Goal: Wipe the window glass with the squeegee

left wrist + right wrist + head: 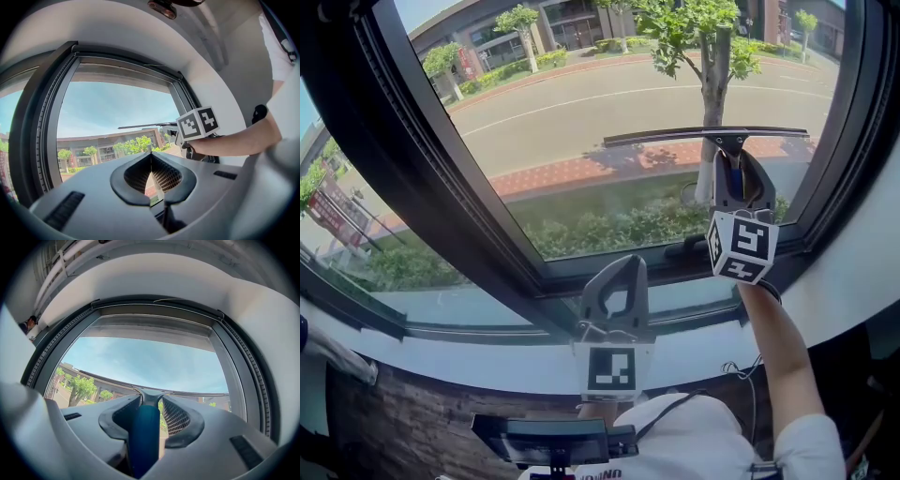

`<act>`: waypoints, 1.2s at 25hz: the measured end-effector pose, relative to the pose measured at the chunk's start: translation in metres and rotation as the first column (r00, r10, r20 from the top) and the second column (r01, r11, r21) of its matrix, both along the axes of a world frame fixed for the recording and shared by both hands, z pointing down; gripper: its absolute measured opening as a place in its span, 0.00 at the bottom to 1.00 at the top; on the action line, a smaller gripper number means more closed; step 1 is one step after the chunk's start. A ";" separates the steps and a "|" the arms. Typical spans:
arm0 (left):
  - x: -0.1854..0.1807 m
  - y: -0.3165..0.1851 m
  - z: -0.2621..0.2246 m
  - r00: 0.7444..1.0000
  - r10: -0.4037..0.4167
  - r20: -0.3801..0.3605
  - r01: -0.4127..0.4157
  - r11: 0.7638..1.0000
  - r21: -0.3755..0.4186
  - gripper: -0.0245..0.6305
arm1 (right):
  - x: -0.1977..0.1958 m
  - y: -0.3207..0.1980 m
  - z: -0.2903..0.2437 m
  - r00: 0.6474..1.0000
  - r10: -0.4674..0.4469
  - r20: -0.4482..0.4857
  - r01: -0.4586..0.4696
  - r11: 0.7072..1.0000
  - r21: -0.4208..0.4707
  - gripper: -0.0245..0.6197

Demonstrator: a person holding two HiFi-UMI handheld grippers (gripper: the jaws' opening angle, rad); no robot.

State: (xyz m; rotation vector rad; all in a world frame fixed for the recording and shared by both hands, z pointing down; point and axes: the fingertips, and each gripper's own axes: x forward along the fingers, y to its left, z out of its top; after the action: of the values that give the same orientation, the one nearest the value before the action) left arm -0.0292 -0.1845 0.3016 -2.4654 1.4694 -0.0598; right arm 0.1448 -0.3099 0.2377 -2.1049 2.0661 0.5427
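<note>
The squeegee has a long thin dark blade [703,136] pressed level across the window glass [600,94], over the right half of the pane. Its blue handle [737,178] hangs down from the blade, and my right gripper [733,157] is shut on it. In the right gripper view the blue handle [144,437] fills the gap between the pads, and the blade [197,393] runs across the pane above them. My left gripper [630,264] is shut with nothing in it, low by the bottom frame, left of the right one. The left gripper view shows its tips [151,154] meeting and the blade [140,126] at mid-height.
A thick dark window frame [422,187] curves round the pane, with a white sill [487,349] under it. The person's right forearm [780,352] reaches up to the right gripper. A dark device [553,439] sits at the bottom edge, and a thin cable [741,371] hangs at the right.
</note>
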 end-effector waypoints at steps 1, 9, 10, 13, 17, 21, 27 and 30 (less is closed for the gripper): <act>0.000 0.000 0.001 1.000 0.001 0.007 -0.001 1.000 -0.002 0.04 | 0.000 0.000 0.003 1.000 0.000 0.001 0.000 1.000 -0.004 0.27; 0.002 -0.001 0.004 1.000 0.006 0.010 -0.006 1.000 -0.001 0.04 | 0.002 0.001 0.032 1.000 0.005 0.005 -0.004 0.999 -0.052 0.27; 0.002 -0.001 0.004 1.000 0.005 0.011 -0.005 1.000 -0.002 0.04 | 0.002 0.001 0.036 1.000 0.004 0.005 -0.004 0.998 -0.058 0.27; 0.002 -0.003 0.006 1.000 0.004 0.014 -0.004 1.000 -0.006 0.04 | 0.001 0.000 0.048 1.000 0.002 0.005 -0.002 0.997 -0.081 0.27; 0.003 -0.004 0.007 1.000 0.006 0.012 -0.006 1.000 -0.011 0.04 | 0.001 0.000 0.065 1.000 0.002 0.005 -0.001 0.994 -0.111 0.27; 0.003 -0.005 0.008 1.000 0.006 0.007 -0.006 1.000 -0.014 0.04 | 0.001 0.000 0.079 1.000 0.000 0.001 0.000 0.990 -0.140 0.27; 0.004 -0.007 0.010 1.000 0.006 0.007 -0.006 1.000 -0.024 0.04 | 0.002 0.001 0.101 1.000 -0.001 -0.005 0.000 0.983 -0.186 0.27; 0.005 -0.007 0.012 1.000 0.006 0.004 -0.006 1.000 -0.023 0.04 | 0.002 0.002 0.112 1.000 0.000 -0.007 -0.001 0.979 -0.202 0.27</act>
State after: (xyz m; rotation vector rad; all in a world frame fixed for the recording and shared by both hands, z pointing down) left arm -0.0241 -0.1912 0.3136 -2.4861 1.4679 -0.0806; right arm 0.1469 -0.3084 0.3494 -2.2128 2.2094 0.3533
